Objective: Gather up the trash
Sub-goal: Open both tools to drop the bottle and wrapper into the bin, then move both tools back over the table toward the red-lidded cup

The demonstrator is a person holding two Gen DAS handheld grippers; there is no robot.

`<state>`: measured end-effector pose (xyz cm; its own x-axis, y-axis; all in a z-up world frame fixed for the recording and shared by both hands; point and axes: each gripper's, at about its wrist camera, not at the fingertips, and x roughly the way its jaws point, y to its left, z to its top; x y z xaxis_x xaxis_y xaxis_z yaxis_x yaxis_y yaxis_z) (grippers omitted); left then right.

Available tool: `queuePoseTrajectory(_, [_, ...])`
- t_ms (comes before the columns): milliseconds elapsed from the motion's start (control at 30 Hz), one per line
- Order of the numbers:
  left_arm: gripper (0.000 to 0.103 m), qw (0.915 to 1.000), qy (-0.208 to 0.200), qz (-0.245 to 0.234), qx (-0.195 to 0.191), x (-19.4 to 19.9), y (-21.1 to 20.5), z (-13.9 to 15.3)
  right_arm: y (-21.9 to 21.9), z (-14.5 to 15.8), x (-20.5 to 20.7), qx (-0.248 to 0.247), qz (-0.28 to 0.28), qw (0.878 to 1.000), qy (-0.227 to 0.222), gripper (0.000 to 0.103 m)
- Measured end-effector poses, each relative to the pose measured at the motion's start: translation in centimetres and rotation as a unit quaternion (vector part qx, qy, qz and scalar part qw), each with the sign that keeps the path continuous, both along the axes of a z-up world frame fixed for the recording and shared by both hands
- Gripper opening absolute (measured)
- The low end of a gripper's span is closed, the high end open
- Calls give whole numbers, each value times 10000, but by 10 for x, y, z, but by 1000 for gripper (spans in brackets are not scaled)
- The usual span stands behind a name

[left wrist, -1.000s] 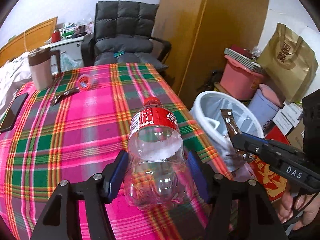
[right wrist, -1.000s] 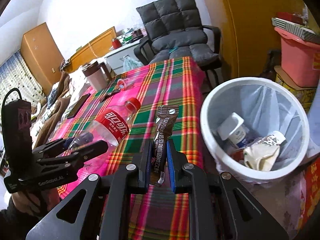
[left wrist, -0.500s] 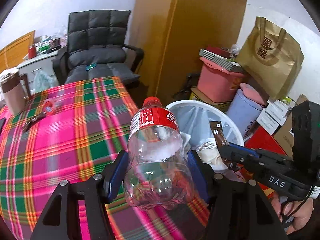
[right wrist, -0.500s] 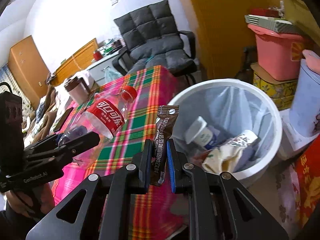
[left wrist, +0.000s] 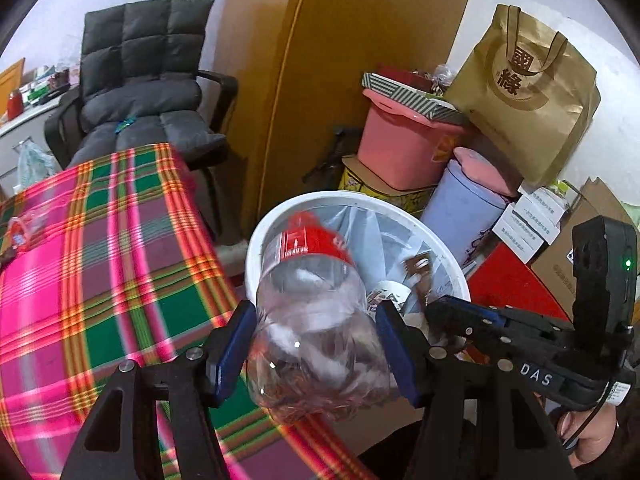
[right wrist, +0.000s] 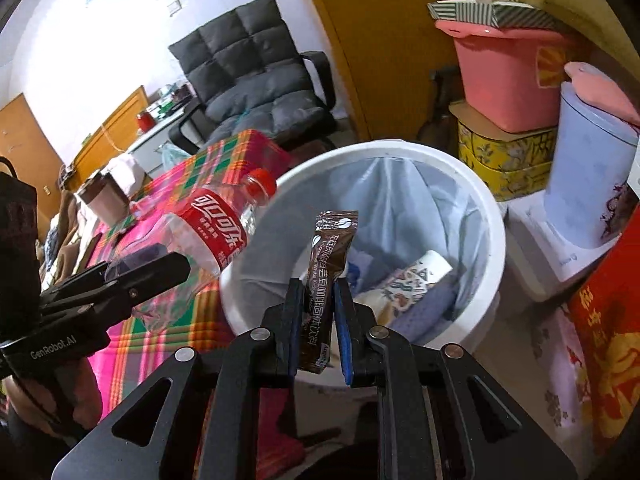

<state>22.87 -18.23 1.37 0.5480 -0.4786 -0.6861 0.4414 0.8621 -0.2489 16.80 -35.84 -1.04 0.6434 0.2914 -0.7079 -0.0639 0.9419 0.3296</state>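
My left gripper (left wrist: 316,340) is shut on an empty clear plastic bottle (left wrist: 316,320) with a red label and red cap. It holds the bottle tilted, cap end over the near rim of the white trash bin (left wrist: 256,240). The bottle (right wrist: 212,236) also shows in the right wrist view, beside the bin (right wrist: 492,208). My right gripper (right wrist: 318,328) is shut on a brown snack wrapper (right wrist: 326,268), held upright above the bin's near edge. The bin has a plastic liner and holds several pieces of trash.
The table with the plaid cloth (left wrist: 100,260) lies left of the bin. A black chair (left wrist: 140,100) stands behind it. A pink tub (left wrist: 400,148), a lilac container (left wrist: 460,212), boxes and a gold paper bag (left wrist: 528,92) crowd the floor behind the bin.
Both grippers have swung right from over the table to the trash bin, carrying the bottle and the wrapper. The bottle now tilts over the bin's rim.
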Motion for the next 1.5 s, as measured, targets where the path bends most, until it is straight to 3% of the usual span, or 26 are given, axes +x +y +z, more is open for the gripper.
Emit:
queuePoseTrajectory(33, [64,10000,-16,-20,-26,1,-2,-1,-1,-1,0,14,-16,10000,5,36])
queuePoseTrajectory(133, [64,9999,-58,-57,-72,2,-6,-1,-5,-1,0,49,-61,10000,-13,47])
queuePoseTrajectory(700, [64,9989,-186,409,-117,-27,49,20,12,25,-18,121,261,9987,-410,47])
queuePoseTrajectory(967, [64,9970,-246,730,-67,-49,87,24,41,39,-25,148,626,9960,-615,47])
queuePoseTrajectory(1500, [64,9898,-205,1413,-12,-72,162,20,108,43,-21,159,1448,9875,-609,47])
